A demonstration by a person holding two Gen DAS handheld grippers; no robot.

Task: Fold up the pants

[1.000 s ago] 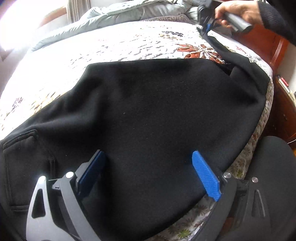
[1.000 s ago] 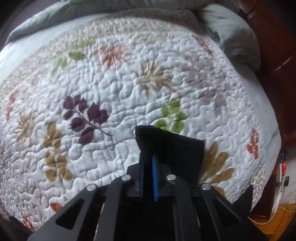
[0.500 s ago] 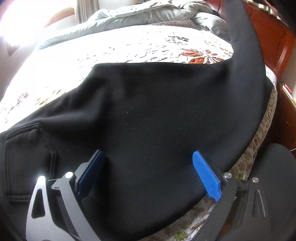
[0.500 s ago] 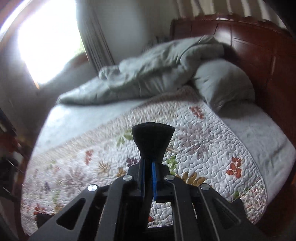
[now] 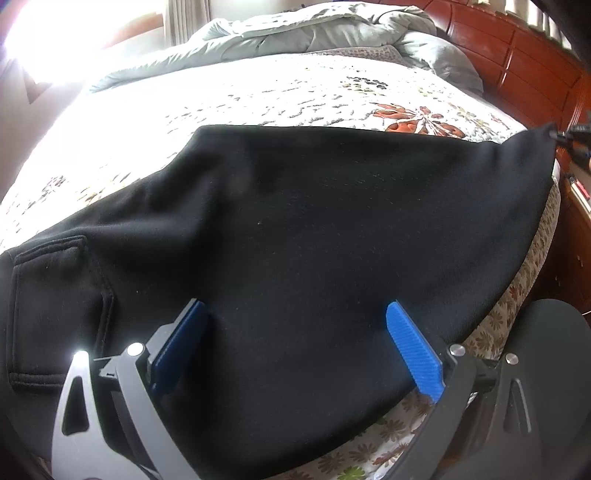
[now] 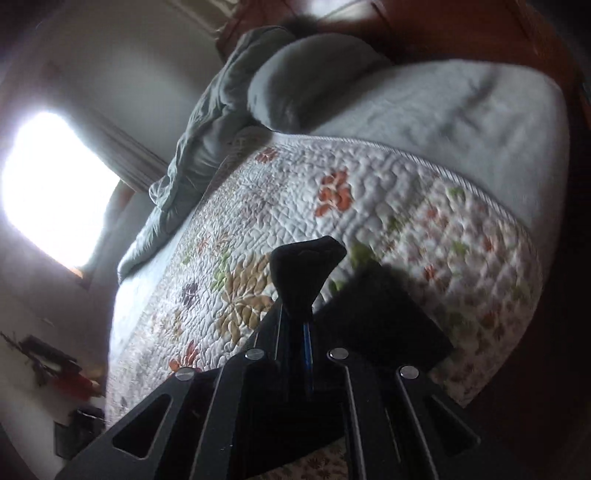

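Pants: black fleece fabric pants [image 5: 303, 236] are lying spread over the white quilted bedspread with leaf and flower print [image 5: 280, 96], near its front edge, one corner being lifted off to the far right. We are ordering by size.

Risks, as we are judging them:
- Big cloth is hanging partly off the bed edge, so a pull on the lifted corner may be dragging the whole garment off the quilt.
- Left gripper [image 5: 299, 354] is sitting with its blue pads wide apart on either side of the cloth, clamping nothing, so nothing is anchoring the fabric; the fold line could be sliding.
- Right gripper [image 6: 295, 332] is squeezed tight on a small bunch of black fabric [image 6: 306, 269]; the bite is looking thin, so the cloth may be slipping out mid-swing.
- Right wrist view is blurred, so we are not telling how much cloth is trailing below.

Counts we are seeing:
- one bedspread
- one pair of pants
- one rumpled grey duvet [image 5: 314, 29]
- one grey pillow [image 6: 310, 81]
- one red-brown wooden headboard [image 5: 517, 62]
- two grippers, four blue pads in all
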